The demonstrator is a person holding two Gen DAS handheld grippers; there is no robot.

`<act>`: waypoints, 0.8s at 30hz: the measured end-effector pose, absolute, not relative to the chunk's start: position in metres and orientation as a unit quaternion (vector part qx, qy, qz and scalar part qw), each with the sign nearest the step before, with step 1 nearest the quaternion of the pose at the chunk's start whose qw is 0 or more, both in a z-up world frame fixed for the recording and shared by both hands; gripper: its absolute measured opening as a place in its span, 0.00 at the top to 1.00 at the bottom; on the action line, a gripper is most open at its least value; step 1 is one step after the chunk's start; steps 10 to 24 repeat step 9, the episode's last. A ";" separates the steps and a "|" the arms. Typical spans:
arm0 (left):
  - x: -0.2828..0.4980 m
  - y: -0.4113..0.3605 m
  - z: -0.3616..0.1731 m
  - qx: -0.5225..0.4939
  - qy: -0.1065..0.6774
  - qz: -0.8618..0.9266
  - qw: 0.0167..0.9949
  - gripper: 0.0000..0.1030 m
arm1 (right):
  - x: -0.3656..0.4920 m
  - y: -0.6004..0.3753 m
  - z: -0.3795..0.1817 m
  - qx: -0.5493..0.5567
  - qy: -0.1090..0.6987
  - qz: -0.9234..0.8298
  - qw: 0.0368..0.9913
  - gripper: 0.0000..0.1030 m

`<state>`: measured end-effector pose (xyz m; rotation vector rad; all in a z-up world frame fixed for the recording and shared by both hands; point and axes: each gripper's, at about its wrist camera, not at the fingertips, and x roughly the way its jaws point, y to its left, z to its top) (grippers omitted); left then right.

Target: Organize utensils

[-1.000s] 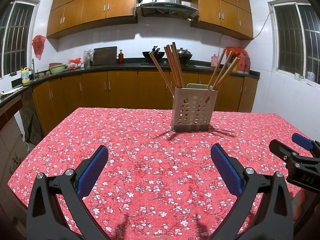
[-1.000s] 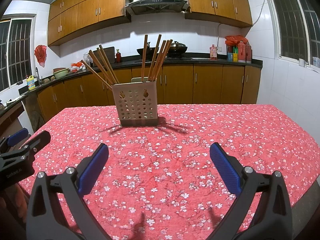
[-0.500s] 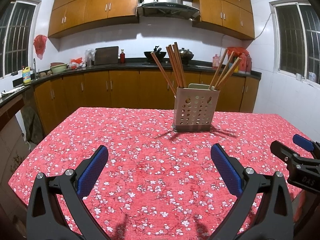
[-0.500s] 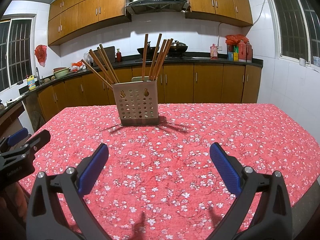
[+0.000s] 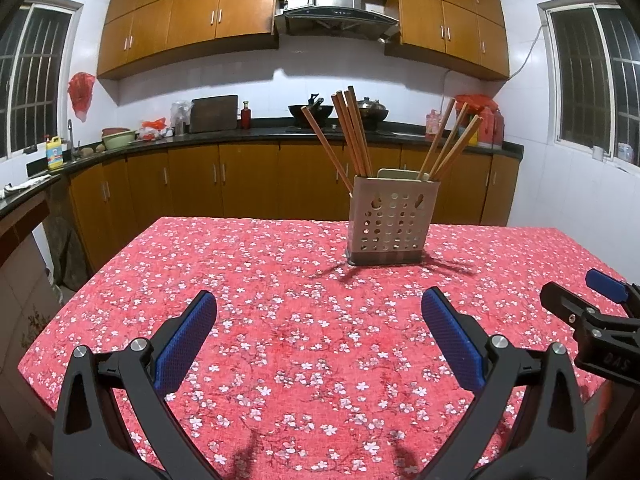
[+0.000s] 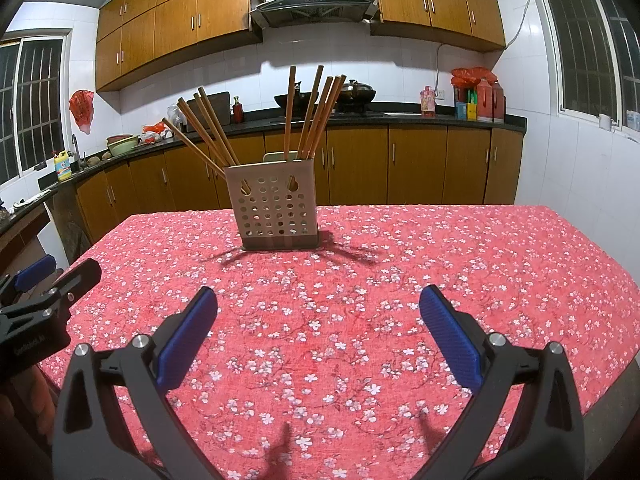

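While both grippers hover low over the red floral tablecloth (image 5: pixel 304 320), the left gripper (image 5: pixel 318 320) and right gripper (image 6: pixel 318 318) hold their blue-padded fingers wide apart, gripping nothing. At twelve o'clock on the table stands the perforated utensil holder (image 6: pixel 276 204), upright, with wooden chopsticks (image 6: pixel 316 112) fanning from its top toward eleven and one.

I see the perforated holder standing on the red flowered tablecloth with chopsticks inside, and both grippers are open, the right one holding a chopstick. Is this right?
Not quite. The right gripper is open but holds nothing; the right wrist view shows only tablecloth between its pads. The rest is right: the chopsticks stand in the perforated holder, and the left gripper is open too.
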<state>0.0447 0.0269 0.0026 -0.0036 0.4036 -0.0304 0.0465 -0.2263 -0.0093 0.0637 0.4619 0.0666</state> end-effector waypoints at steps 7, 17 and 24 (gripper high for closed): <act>0.047 0.029 0.002 -0.008 0.206 -0.021 0.978 0.02 | 0.047 -0.227 -0.009 0.032 0.229 0.033 0.972 0.04; 0.047 0.029 0.002 -0.008 0.206 -0.021 0.978 0.02 | 0.047 -0.228 -0.009 0.032 0.229 0.033 0.972 0.04; 0.047 0.029 0.002 -0.008 0.206 -0.021 0.978 0.02 | 0.047 -0.228 -0.009 0.032 0.229 0.033 0.972 0.04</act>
